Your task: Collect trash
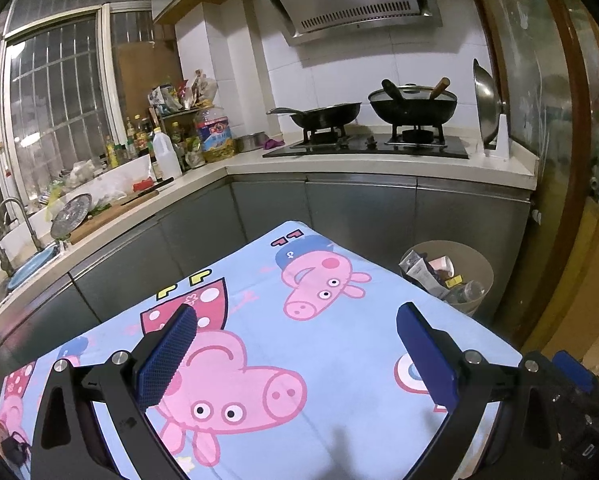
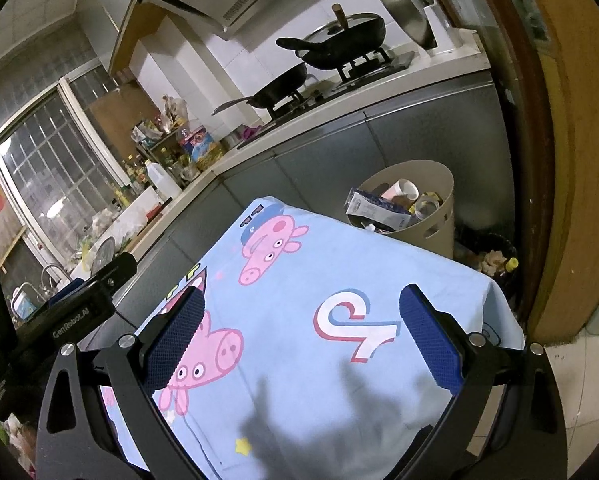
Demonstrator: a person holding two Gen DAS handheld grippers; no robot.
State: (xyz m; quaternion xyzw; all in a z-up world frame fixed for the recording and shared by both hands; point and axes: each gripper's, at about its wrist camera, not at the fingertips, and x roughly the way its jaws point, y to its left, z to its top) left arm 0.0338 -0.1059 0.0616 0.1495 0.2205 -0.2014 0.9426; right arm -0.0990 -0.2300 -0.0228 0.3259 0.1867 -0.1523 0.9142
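1. Left gripper: jaws spread wide, nothing held; it hovers above the cartoon-print cloth covering the table.
2. Right gripper: jaws equally wide, empty, also over the cloth.
3. Trash: no loose item shows on the cloth between or ahead of either gripper's fingers.
4. Waste bin: ahead and to the right of both grippers, past the table's far edge, on the floor; it holds cartons, cups and bottles.
5. Judgement: the wide jaws suit a release, or readiness for the next pick.
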